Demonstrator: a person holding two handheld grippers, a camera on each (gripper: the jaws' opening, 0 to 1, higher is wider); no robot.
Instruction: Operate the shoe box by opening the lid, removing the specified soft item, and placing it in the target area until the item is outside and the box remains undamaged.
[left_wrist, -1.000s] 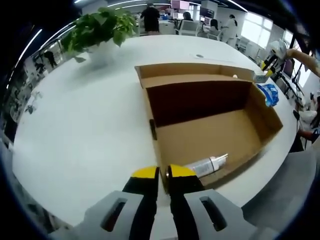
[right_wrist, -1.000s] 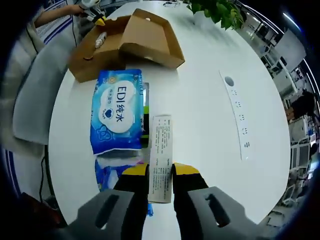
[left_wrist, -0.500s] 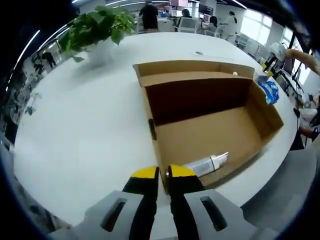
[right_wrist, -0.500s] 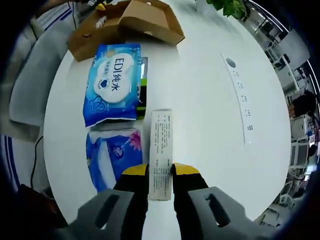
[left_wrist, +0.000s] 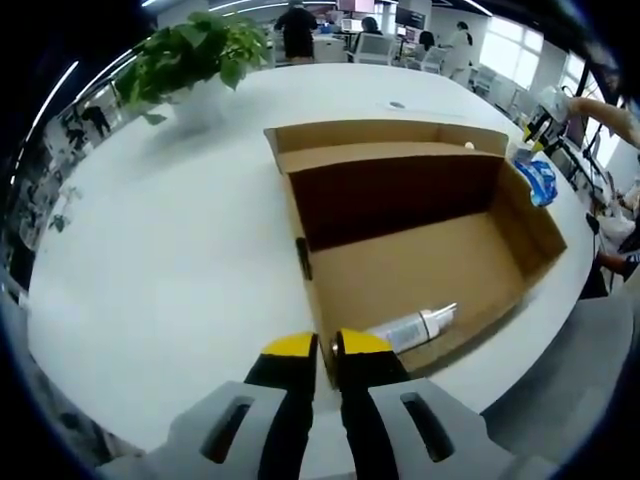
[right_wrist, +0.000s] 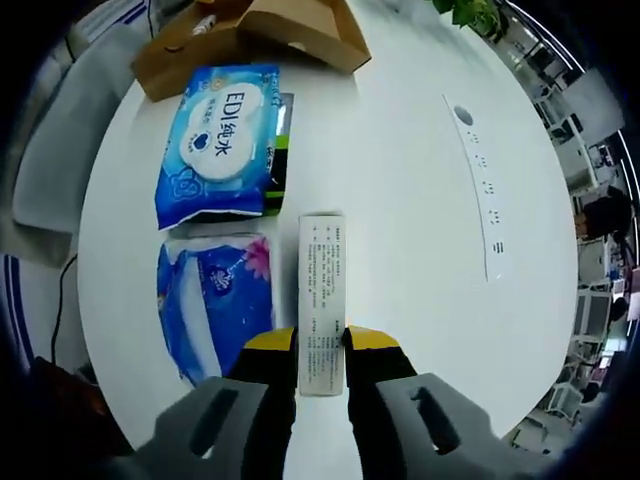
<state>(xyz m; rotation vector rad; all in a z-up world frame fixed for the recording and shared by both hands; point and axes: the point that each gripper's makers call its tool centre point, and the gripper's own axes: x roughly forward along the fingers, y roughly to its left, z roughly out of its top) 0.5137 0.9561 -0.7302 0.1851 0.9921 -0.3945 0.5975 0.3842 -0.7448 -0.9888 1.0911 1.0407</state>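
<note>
Right tool (right_wrist: 321, 341) pinched a long white printed carton (right_wrist: 322, 290), flat on the tabletop (right_wrist: 410, 190). I noted my left tool (left_wrist: 320, 345) clamped on the open brown shoe box (left_wrist: 420, 240) wall; a white bottle (left_wrist: 410, 327) lay inside. Blue wipes pack (right_wrist: 215, 140) rested outside.

I get bright, even overhead light on the white table (right_wrist: 400, 200), with soft shadows only. The box (left_wrist: 400, 210) interior's back wall sits dark. Fisheye bending smears the table's edges; far background is soft.
</note>
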